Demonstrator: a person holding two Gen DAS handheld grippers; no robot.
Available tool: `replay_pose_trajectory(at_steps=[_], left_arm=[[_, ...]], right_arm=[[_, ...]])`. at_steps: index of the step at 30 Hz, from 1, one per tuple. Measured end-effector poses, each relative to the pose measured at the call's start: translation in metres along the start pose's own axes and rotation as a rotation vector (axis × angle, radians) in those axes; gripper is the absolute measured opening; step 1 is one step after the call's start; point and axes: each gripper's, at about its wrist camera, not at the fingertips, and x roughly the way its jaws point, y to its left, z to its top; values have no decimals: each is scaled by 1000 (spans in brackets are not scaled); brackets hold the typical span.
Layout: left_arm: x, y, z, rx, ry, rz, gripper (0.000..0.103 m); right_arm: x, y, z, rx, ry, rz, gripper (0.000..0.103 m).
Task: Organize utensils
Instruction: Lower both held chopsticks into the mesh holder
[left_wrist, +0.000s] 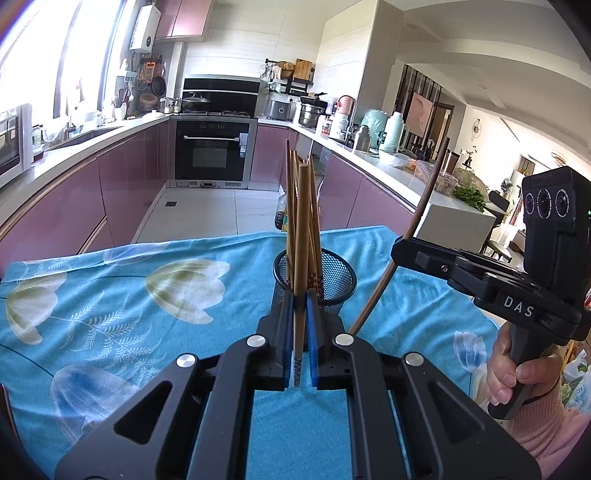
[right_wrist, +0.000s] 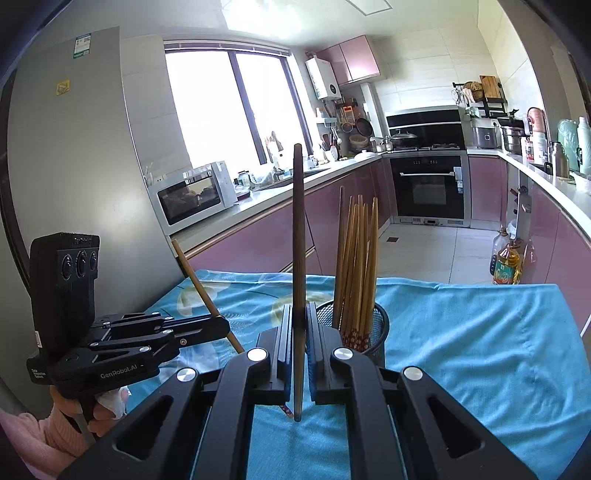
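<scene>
Left tongs (left_wrist: 300, 332) clamped on pale bamboo chopstick (left_wrist: 302, 236); right tongs (right_wrist: 299, 347) clamped on dark wooden chopstick (right_wrist: 298, 236); black mesh cup (right_wrist: 376, 325) just ahead, right of right tongs; tilt sticks upright, lower into open gap, then release

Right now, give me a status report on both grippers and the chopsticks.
Left gripper shut on light chopstick. Right gripper shut on dark chopstick. Mesh holder with other chopsticks just ahead. Nothing in the way.

Black wire-mesh metal holder (left_wrist: 334, 277); matt pale wooden chopsticks (right_wrist: 356, 266); one dark, smooth wooden chopstick (right_wrist: 298, 229). Soft turquoise printed cloth (left_wrist: 147, 295). Glossy mauve cabinet fronts (left_wrist: 122, 177).
</scene>
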Motion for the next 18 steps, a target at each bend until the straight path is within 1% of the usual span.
replay_pose_trajectory(at_steps=[8,18], left_arm=[[-4,-1,11,8,-24,4,7],[-16,-10,33,29,-77,-1,7]], right_arm=[[-5,0,12,-10,-28,-3,6],[-10,4,29,-40,-69,-1,6]])
